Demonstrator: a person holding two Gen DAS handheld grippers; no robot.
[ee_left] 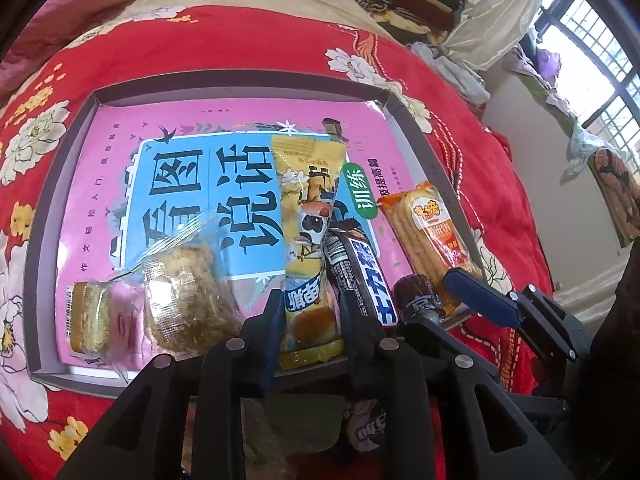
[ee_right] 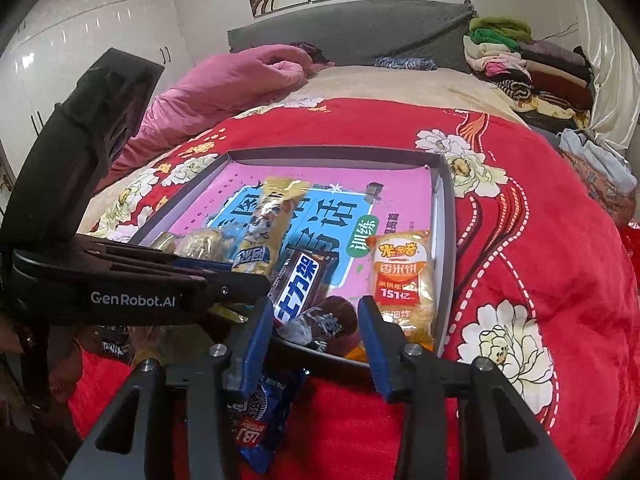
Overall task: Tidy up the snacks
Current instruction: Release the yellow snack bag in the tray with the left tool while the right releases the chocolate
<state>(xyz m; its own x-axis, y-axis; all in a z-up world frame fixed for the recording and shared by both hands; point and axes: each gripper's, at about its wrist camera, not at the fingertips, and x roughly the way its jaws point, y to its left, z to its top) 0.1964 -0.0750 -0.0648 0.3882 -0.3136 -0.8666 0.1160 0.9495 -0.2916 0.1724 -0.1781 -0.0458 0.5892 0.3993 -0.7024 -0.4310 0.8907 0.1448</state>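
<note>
Left wrist view looks down into a shallow grey cardboard box lid [ee_left: 404, 108] lined with a pink and blue picture book [ee_left: 176, 168], lying on a red flowered bedspread [ee_left: 240, 40]. The left gripper [ee_left: 310, 312] has its fingers parted on either side of the lower end of a long yellow snack packet [ee_left: 308, 216]; whether they press it I cannot tell. Just beside that packet lie a dark chocolate bar [ee_left: 356, 264], a small brown wrapped sweet [ee_left: 418, 296] and an orange rice-cracker packet [ee_left: 428, 232]; two clear-wrapped cakes [ee_left: 180, 296] sit at the box's left. From the right wrist, the right gripper [ee_right: 314, 320] stands wide open and empty over the box's near edge, the brown sweet between its fingers. A blue biscuit packet [ee_right: 260, 420] lies outside the box, under the gripper.
</note>
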